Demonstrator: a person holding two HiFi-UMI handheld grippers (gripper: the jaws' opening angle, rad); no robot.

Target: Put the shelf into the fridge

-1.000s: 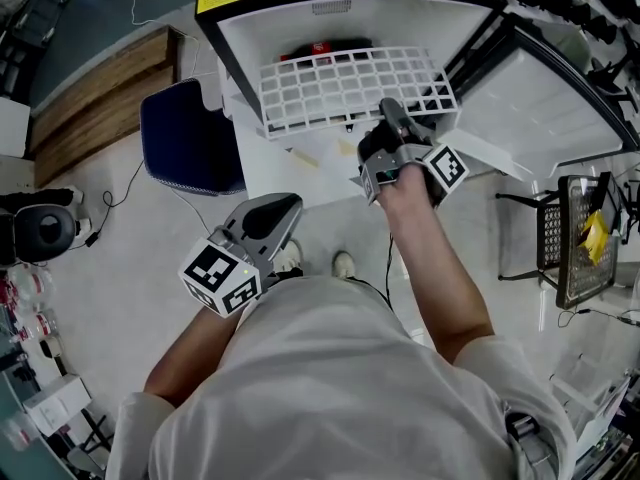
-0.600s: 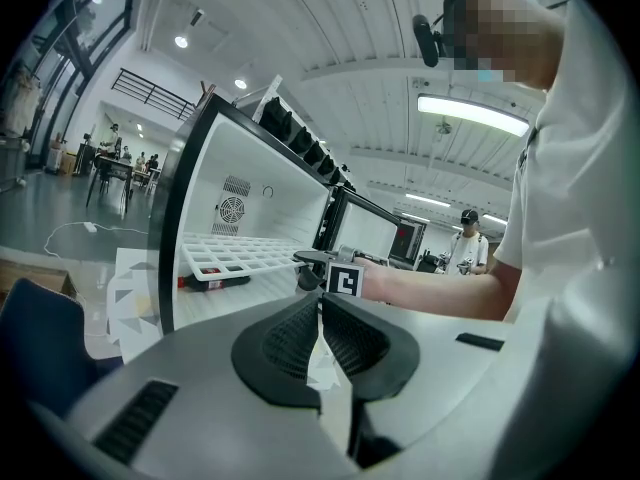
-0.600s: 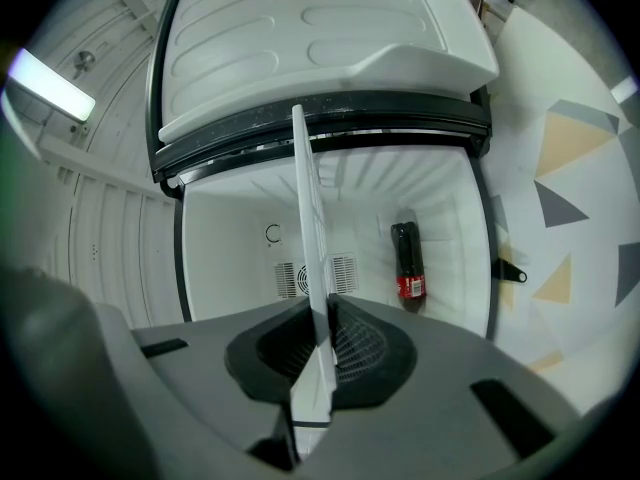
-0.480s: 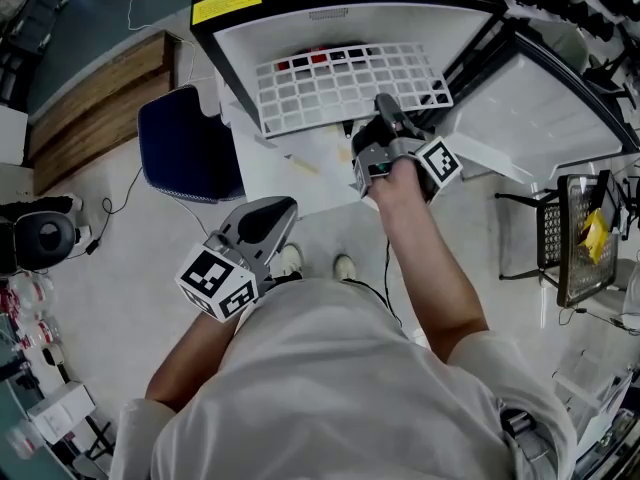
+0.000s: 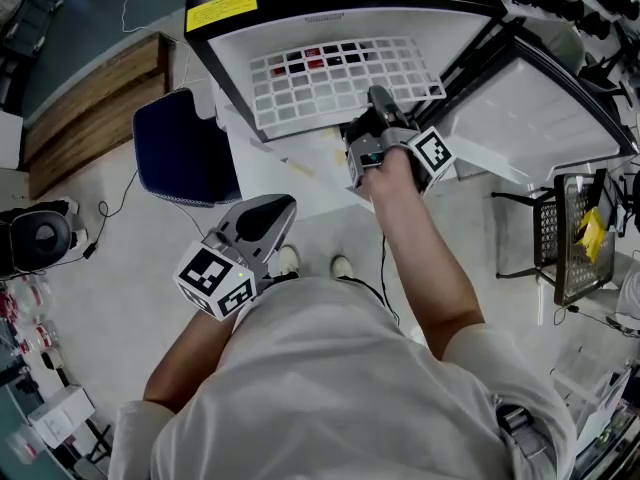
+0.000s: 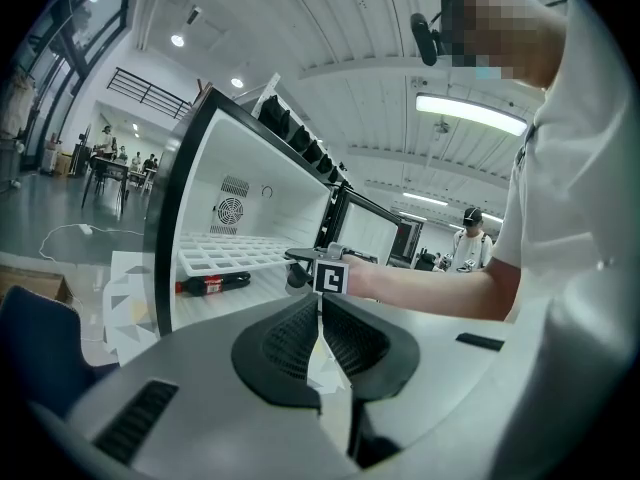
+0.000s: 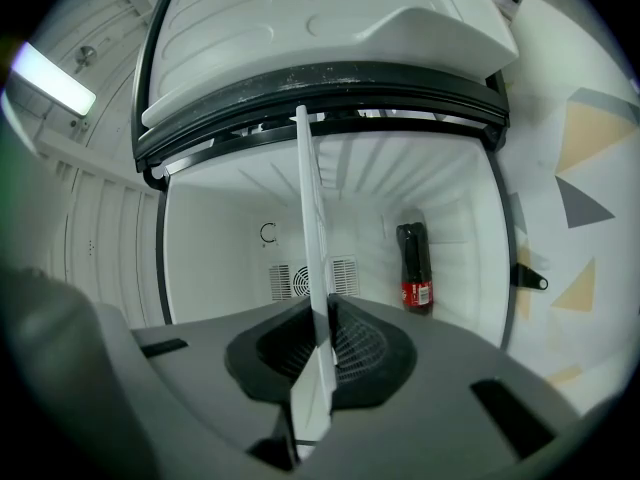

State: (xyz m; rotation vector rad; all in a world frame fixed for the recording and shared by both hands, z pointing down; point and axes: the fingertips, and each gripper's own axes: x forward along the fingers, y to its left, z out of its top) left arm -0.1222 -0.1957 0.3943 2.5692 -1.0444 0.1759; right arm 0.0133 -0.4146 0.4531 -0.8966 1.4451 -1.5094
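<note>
The right gripper point(image 5: 376, 100) pinched the near edge of the white grid shelf point(image 5: 340, 76), its jaws closed on the thin plate. In the right gripper view the shelf showed only edge-on, as a narrow white strip running straight away into the fridge point(image 5: 236, 46). The shelf lay flat with its far part inside the open cabinet and its near edge just outside the opening. Under it a dark bottle point(image 7: 415, 264) with a red label lay on the fridge floor; in the head view only patches of red and black showed through the grid. The top of the fridge was cut off by the upper edge of the head view, and its door point(image 5: 540, 108) stood open on the right. The left gripper point(image 5: 284, 208) hung low on the left, close to the person's body and well apart from the fridge, its jaws pressed together with nothing between them. The person's shirt hid most of the near floor. A dark blue seat point(image 5: 185, 143) stood just left of the fridge, and a small yellow thing on the wire rack point(image 5: 574, 236) at the far right was too small to make out.
</note>
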